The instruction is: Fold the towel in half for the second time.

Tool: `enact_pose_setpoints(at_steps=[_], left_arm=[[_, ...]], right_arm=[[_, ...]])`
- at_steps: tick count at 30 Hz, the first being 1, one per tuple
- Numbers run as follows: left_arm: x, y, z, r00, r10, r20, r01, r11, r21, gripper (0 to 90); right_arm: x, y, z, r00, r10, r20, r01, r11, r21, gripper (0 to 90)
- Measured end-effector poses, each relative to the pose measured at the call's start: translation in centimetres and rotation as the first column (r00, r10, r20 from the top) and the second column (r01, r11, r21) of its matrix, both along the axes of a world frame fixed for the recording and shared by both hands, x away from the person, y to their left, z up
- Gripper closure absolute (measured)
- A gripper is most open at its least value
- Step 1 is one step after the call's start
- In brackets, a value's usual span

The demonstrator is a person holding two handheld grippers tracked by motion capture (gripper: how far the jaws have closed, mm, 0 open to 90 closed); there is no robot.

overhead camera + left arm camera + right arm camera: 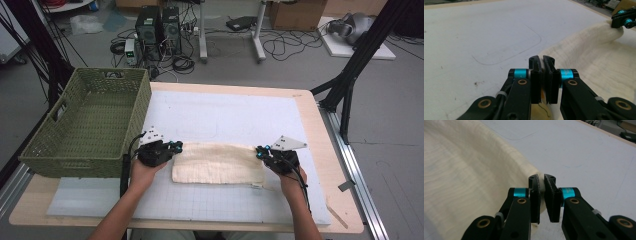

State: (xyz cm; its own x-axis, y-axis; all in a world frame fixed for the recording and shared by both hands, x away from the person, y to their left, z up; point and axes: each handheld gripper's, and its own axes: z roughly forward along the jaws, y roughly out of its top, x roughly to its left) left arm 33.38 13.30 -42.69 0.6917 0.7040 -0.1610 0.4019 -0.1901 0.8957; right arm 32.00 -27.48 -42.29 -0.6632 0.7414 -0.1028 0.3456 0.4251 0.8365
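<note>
A cream folded towel [218,163] lies on the white mat near the table's front. My left gripper [173,146] is shut on the towel's far left corner; in the left gripper view the jaws [542,62] pinch the cloth edge, with the towel [594,62] spreading to the right. My right gripper [261,151] is shut on the towel's far right corner; in the right gripper view its jaws [542,180] clamp the fabric fold, and the towel [466,175] stretches away to the left. The other gripper [622,18] appears at the towel's far end in the left gripper view.
A green woven basket [60,145] stands on the table's left side, close to my left hand. The white gridded mat [225,117] covers most of the wooden table [327,150]. Cables, computers and boxes sit on the floor beyond.
</note>
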Motion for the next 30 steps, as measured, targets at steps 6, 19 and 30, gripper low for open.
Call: enact_pose_setpoints(at_steps=[6,19,30], left_arm=[[-1.4,0.1,0.3,0.9999,-0.006,0.016,0.006,1.0000,-0.003,84.6],[-3.9,0.3,-0.5,0.9989,-0.046,-0.007,0.046,0.9989,-0.004,83.3],[-4.9,0.6,-1.0,0.9977,-0.024,-0.063,0.024,0.9997,-0.008,60.4]], right_arm=[[-2.0,-0.5,-0.1,0.9998,0.015,0.013,-0.015,1.000,0.016,83.7],[-5.0,-1.0,-0.4,0.9976,0.069,-0.009,-0.069,0.998,0.004,83.3],[-6.3,-1.2,-1.1,0.9961,0.080,-0.037,-0.081,0.996,-0.032,83.3]])
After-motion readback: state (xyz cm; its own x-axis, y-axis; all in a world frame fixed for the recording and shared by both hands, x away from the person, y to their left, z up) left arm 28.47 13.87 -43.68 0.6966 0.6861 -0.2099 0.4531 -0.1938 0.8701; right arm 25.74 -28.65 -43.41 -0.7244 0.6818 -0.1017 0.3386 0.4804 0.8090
